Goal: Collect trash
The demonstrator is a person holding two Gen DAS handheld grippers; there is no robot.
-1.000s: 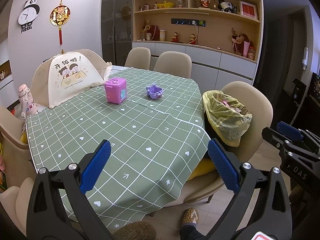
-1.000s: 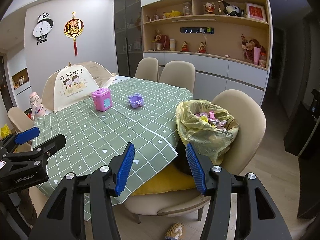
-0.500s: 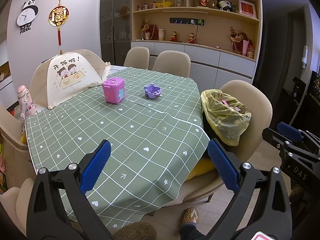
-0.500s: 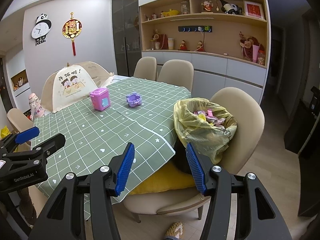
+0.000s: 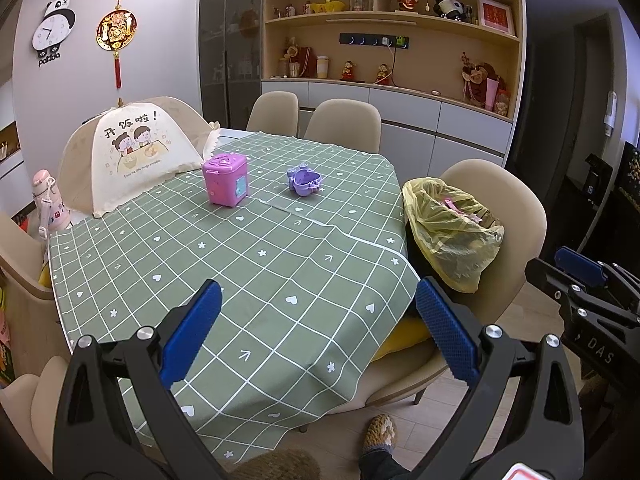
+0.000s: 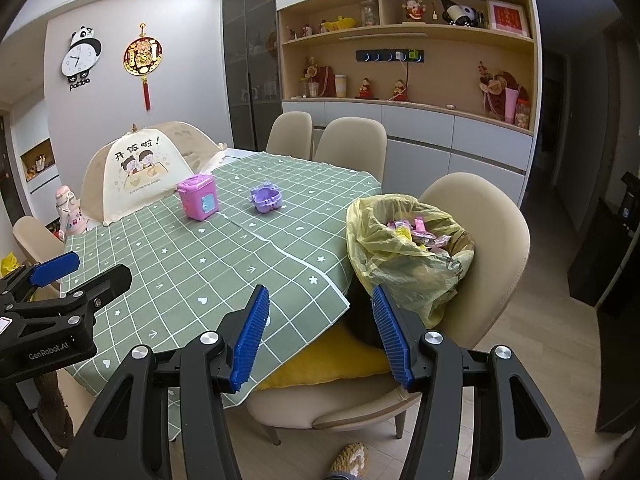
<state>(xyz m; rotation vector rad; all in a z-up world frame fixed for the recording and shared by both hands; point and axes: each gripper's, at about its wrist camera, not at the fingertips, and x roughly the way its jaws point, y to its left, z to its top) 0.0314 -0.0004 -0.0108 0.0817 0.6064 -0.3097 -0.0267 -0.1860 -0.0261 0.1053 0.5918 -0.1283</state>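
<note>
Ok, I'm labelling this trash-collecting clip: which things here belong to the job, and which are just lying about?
Belongs to the job:
- yellow trash bag on the chair, with wrappers inside
- left claw and right claw, both open and empty

Just lying about:
- pink toy box
- purple toy
- mesh food cover
- pink bottle
- yellow cushion

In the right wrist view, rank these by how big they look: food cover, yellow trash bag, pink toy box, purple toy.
1. Yellow trash bag, though it sits nearest the camera.
2. Food cover, close behind; the order is unsure.
3. Pink toy box.
4. Purple toy.
</note>
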